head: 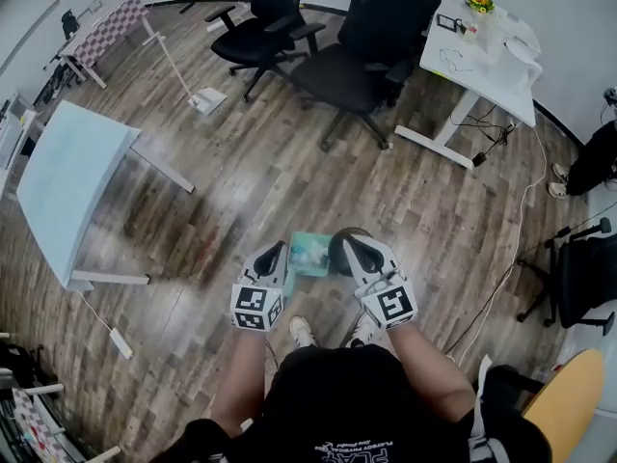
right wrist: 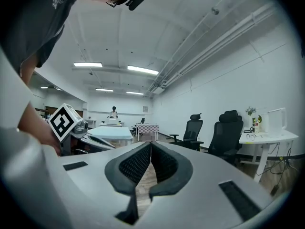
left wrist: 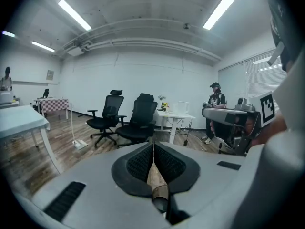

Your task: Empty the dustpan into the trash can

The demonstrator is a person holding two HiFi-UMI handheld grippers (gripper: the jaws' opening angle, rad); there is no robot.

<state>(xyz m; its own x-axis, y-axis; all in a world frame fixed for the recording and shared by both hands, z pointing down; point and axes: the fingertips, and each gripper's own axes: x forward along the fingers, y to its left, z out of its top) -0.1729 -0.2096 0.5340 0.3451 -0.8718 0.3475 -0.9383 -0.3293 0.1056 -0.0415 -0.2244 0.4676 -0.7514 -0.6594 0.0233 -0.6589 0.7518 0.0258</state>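
Note:
In the head view a teal dustpan (head: 310,254) hangs just in front of my left gripper (head: 278,251), above the wooden floor. The left gripper view shows the left gripper (left wrist: 153,146) shut on a brown tube-like handle (left wrist: 157,185) that runs back between its jaws. A dark round object (head: 336,249), perhaps the trash can, sits right of the dustpan, partly hidden under my right gripper (head: 353,245). In the right gripper view the pads of the right gripper (right wrist: 150,145) meet, with only floor showing behind them.
Two black office chairs (head: 275,27) (head: 371,61) stand ahead, with a white desk (head: 482,56) at the far right. A pale blue table (head: 67,191) is on the left. A cable (head: 516,244) trails over the floor on the right. A person (left wrist: 215,99) stands by the desk.

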